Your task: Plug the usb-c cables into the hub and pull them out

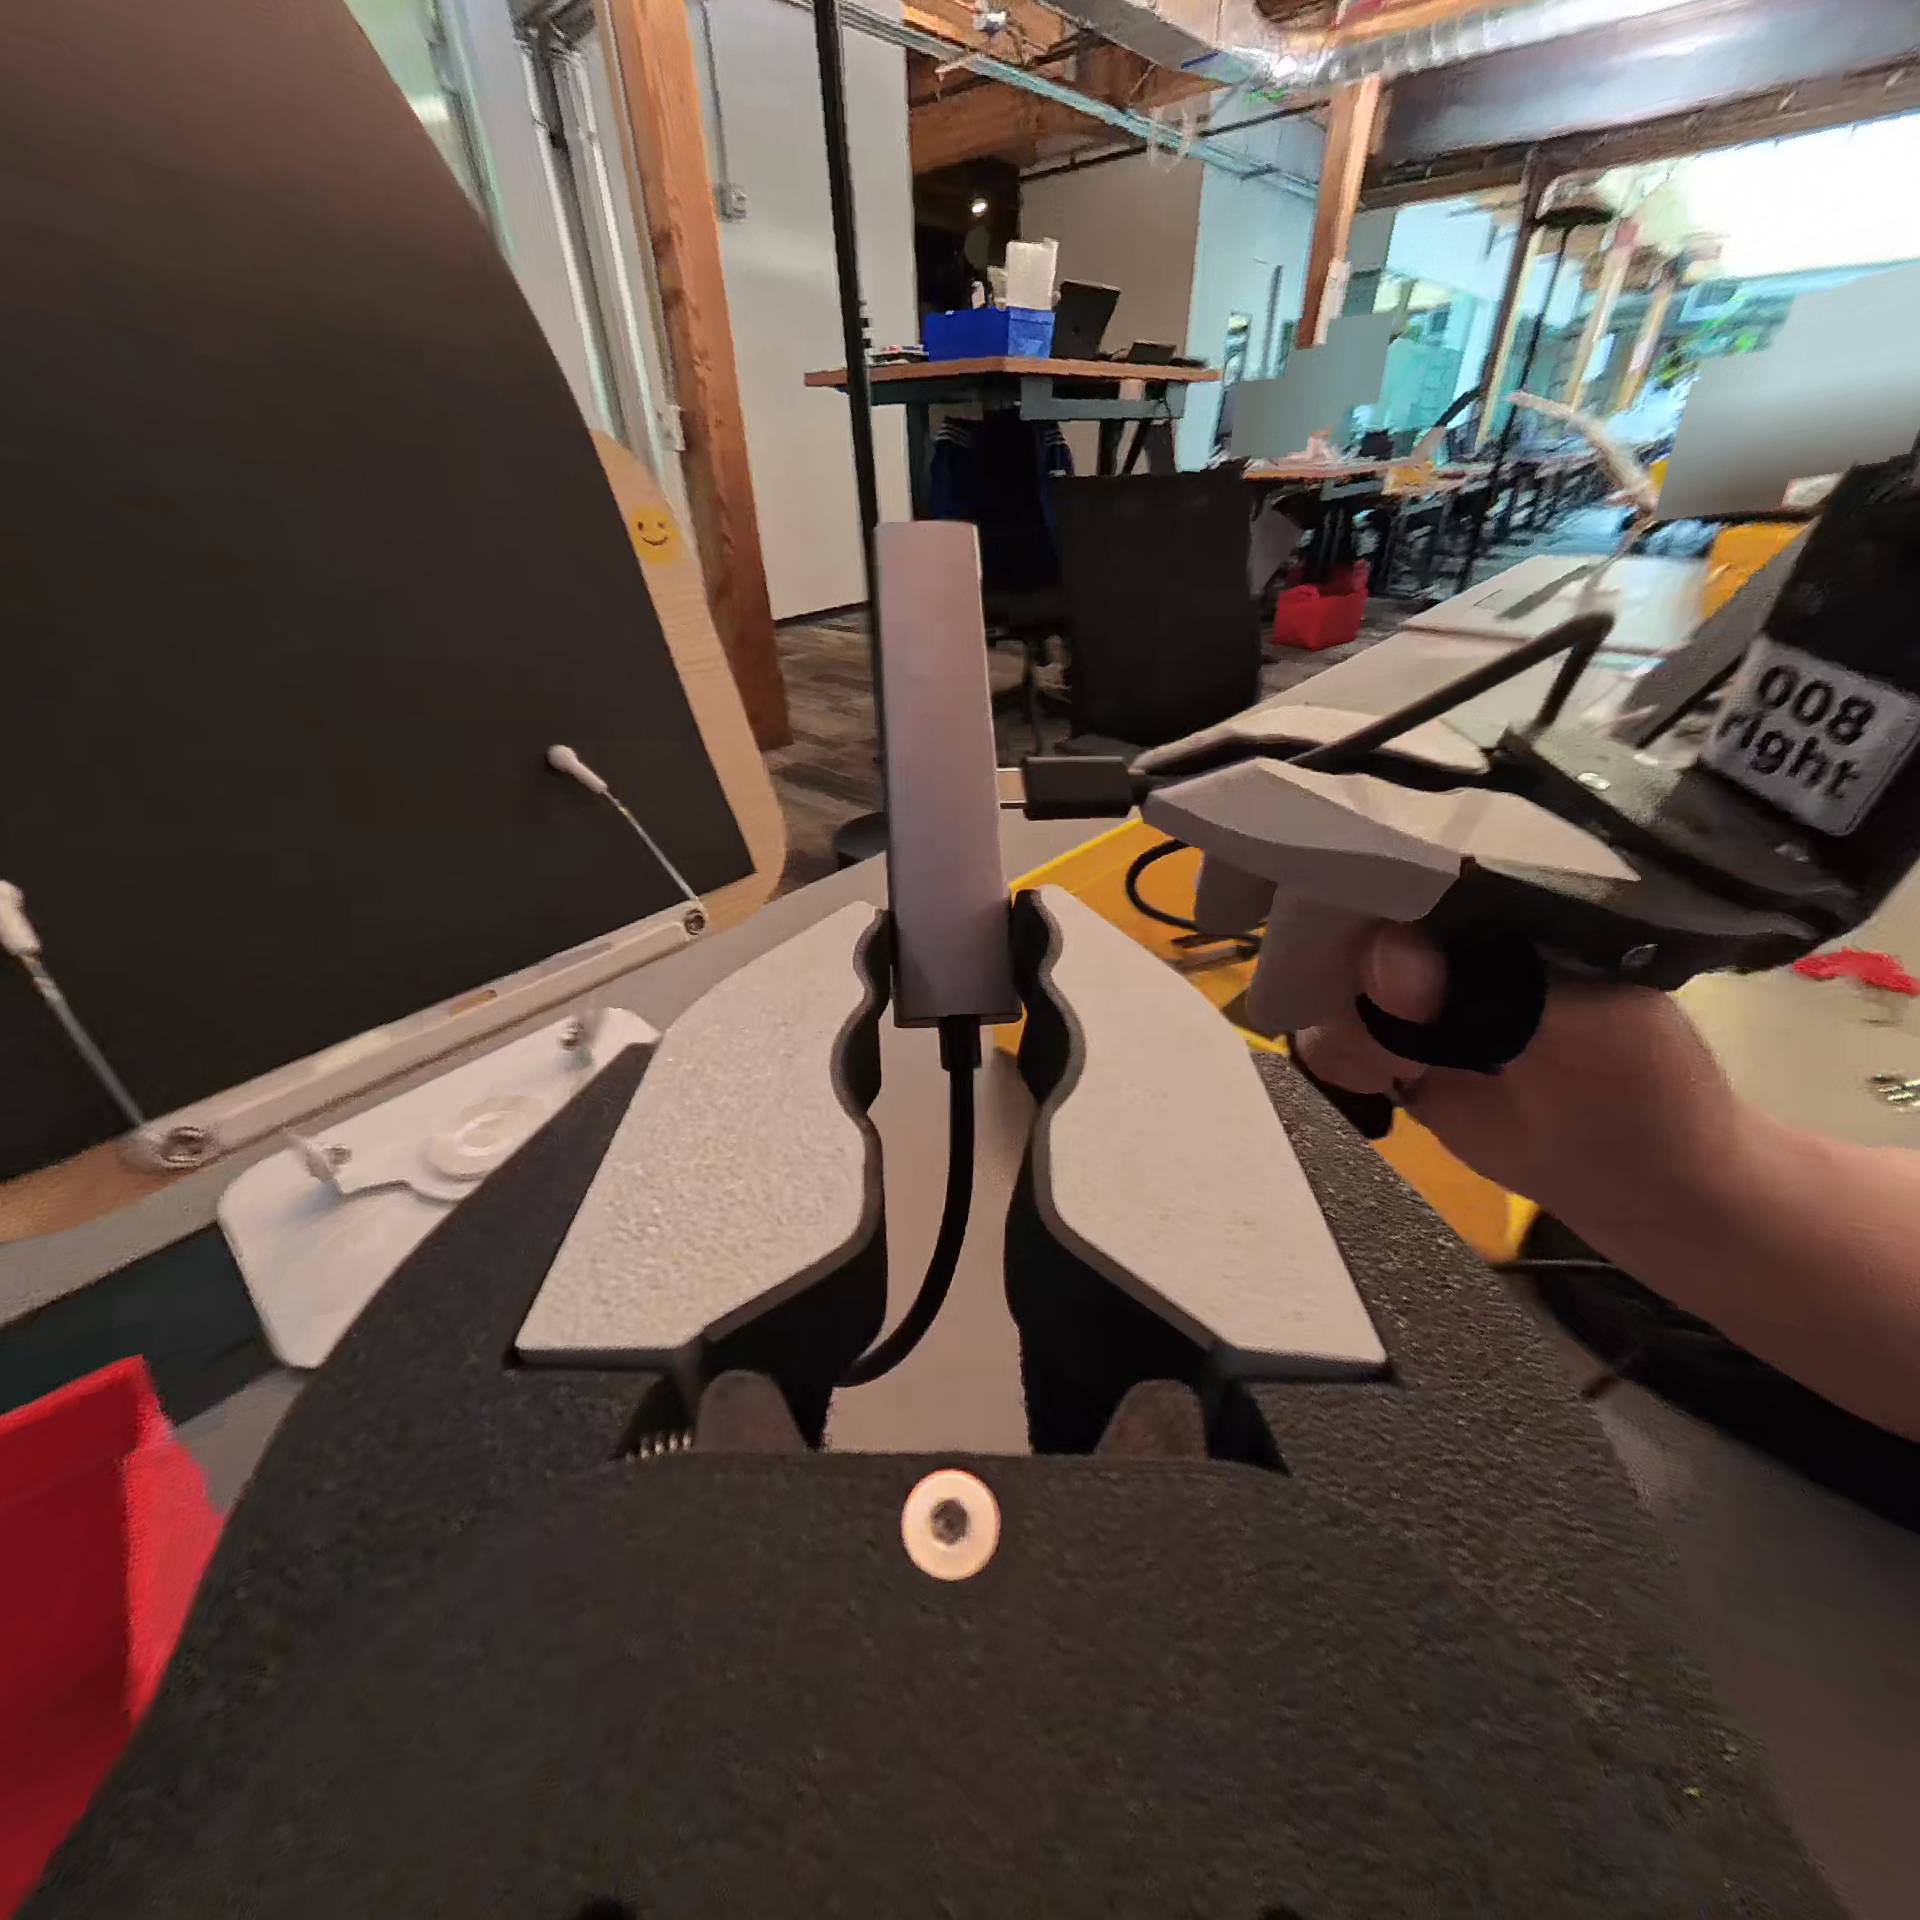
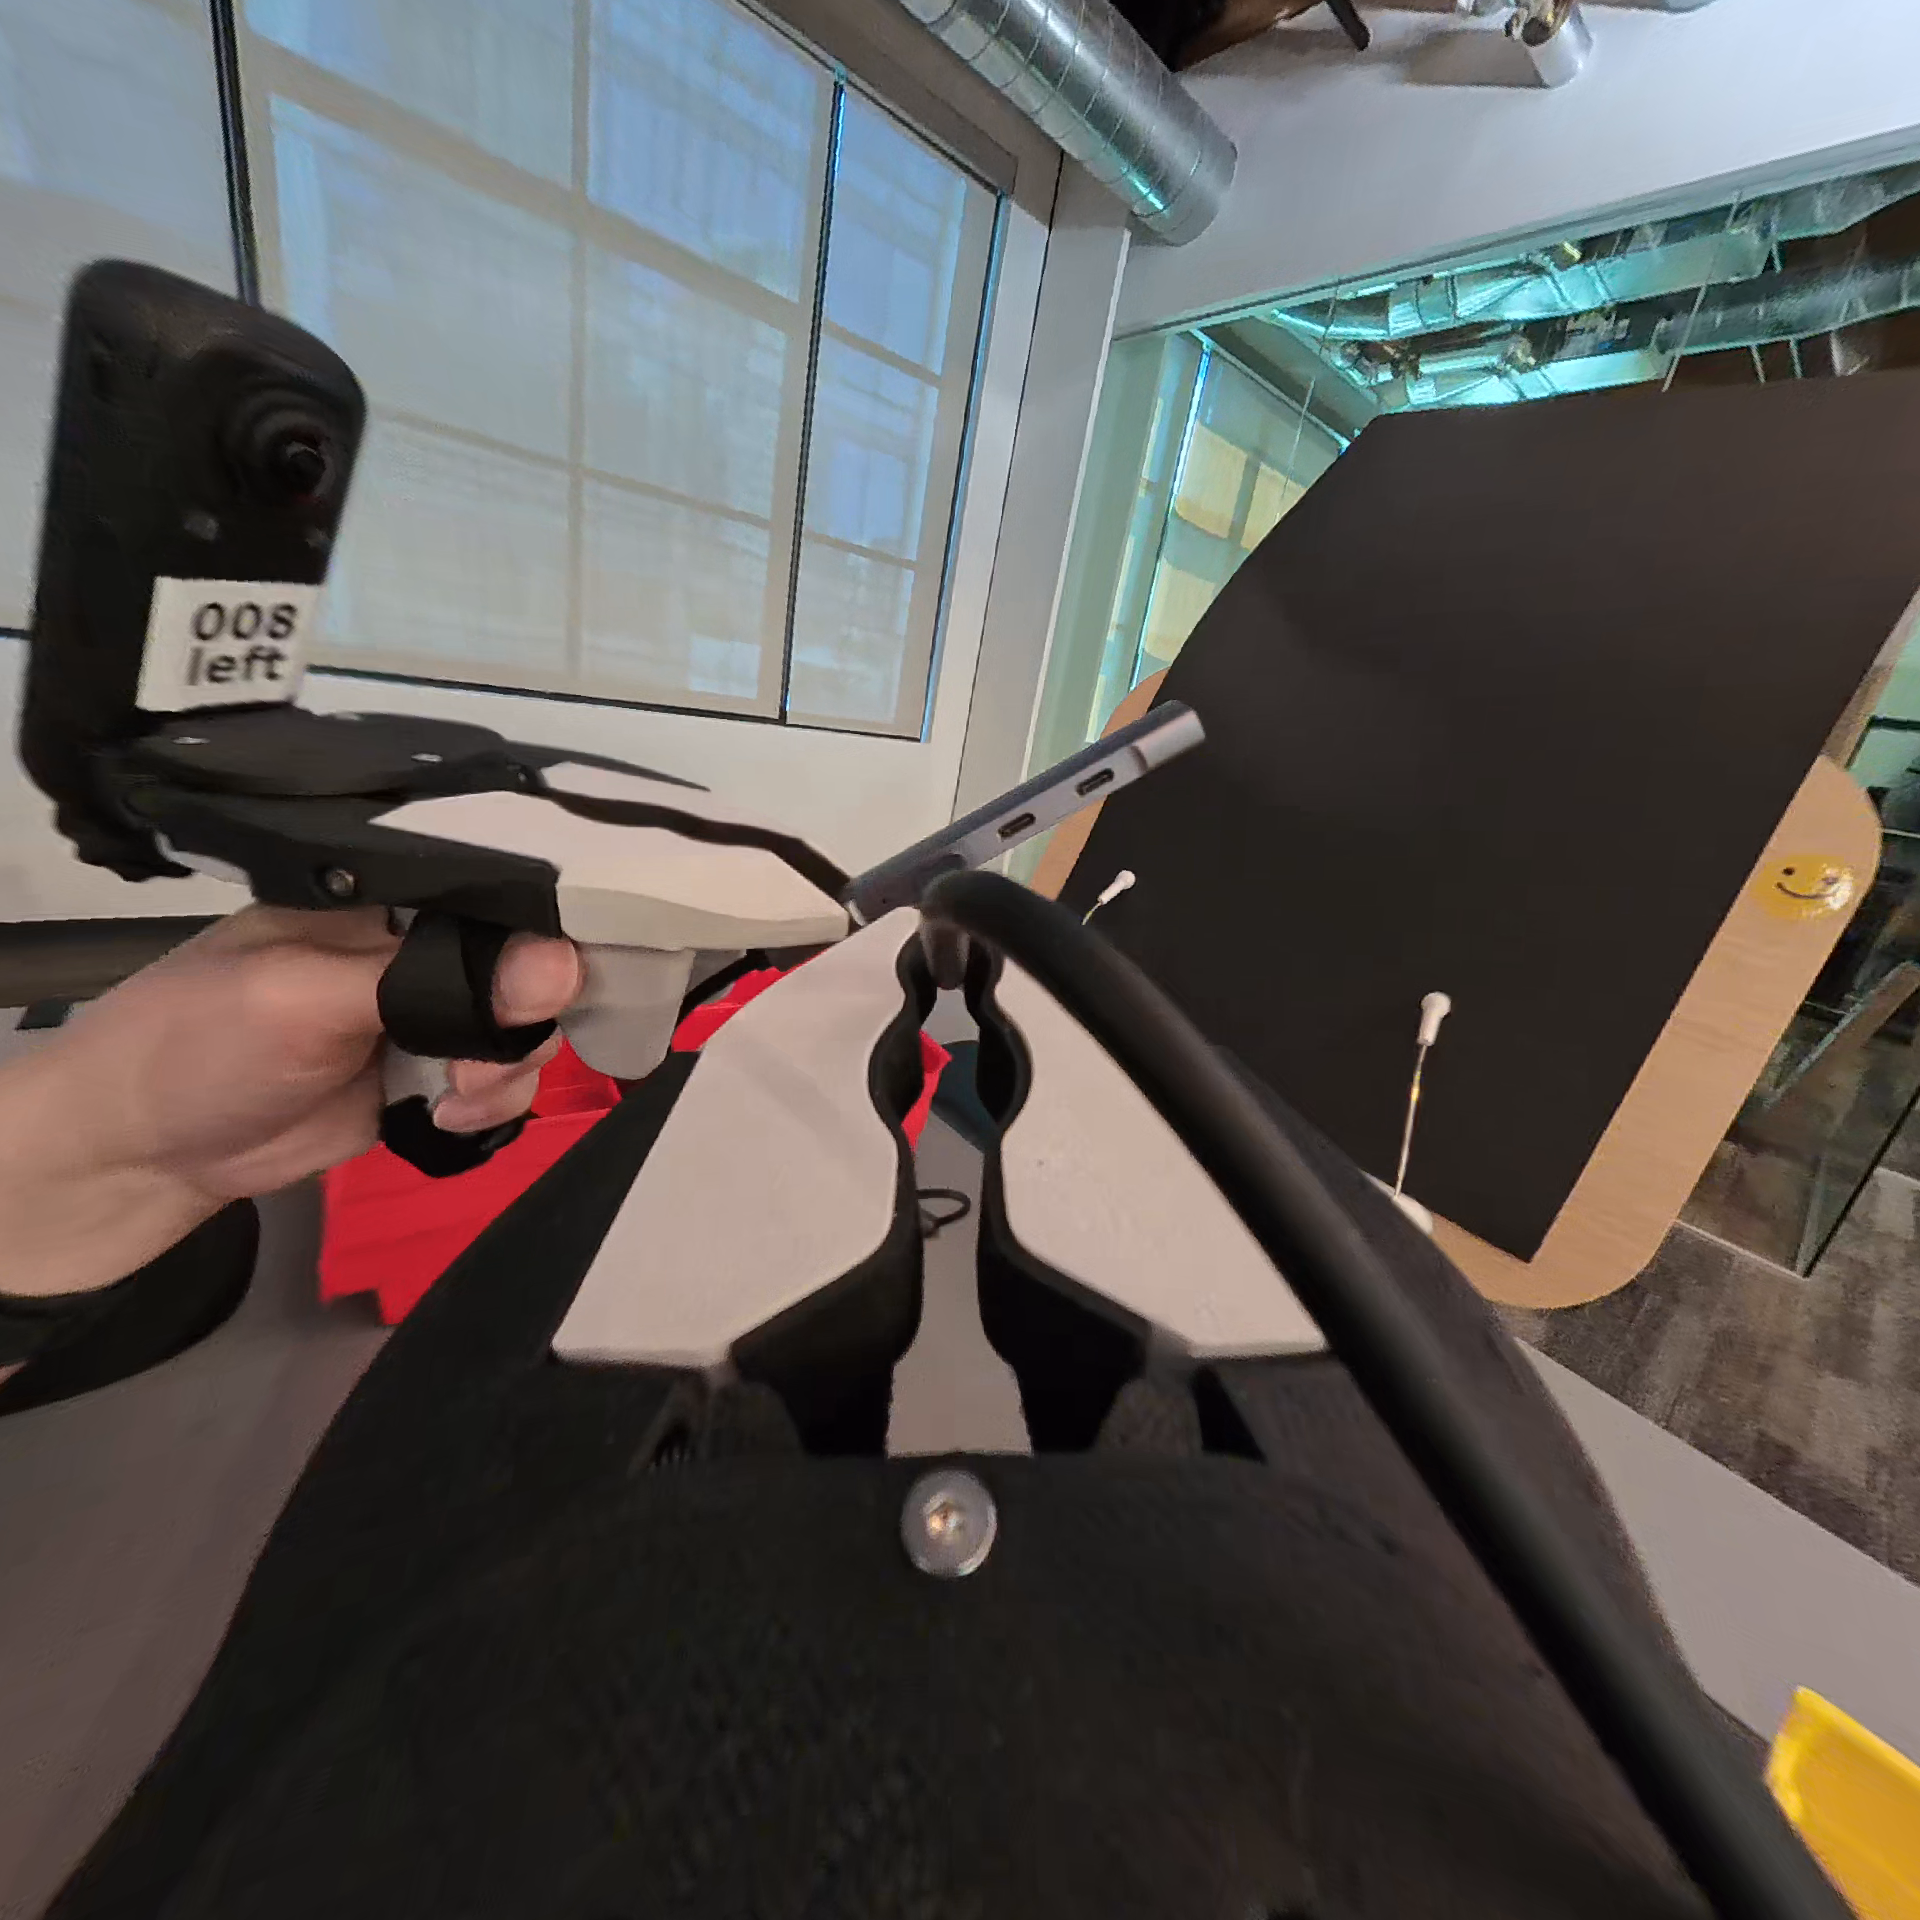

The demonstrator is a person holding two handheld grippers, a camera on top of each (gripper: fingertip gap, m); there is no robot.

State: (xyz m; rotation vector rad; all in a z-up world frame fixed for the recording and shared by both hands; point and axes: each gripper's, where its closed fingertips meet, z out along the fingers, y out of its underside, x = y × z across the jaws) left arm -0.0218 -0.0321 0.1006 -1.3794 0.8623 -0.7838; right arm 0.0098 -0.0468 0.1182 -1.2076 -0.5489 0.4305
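Note:
My left gripper (image 1: 951,940) is shut on the lower end of a slim grey hub (image 1: 928,727) and holds it upright above the table. The hub's own black lead (image 1: 951,1195) hangs down between the fingers. My right gripper (image 1: 1158,779) comes in from the right, shut on a black usb-c plug (image 1: 1070,787). The plug's metal tip meets the hub's right side; how far in it sits I cannot tell. In the right wrist view my right gripper (image 2: 945,956) pinches the plug (image 2: 940,935) just under the hub (image 2: 1039,810), and the black cable (image 2: 1351,1247) arcs back over it. The left gripper (image 2: 842,914) holds the hub from the left.
A black panel with a wooden rim (image 1: 260,520) leans at the left, with white-tipped rods (image 1: 623,821) in front of it. A white plate (image 1: 343,1195) lies on the grey table. A red bin (image 1: 73,1507) sits near left, a yellow bin (image 1: 1101,862) behind the hub. The grippers' ends are close to 5 centimetres from one another.

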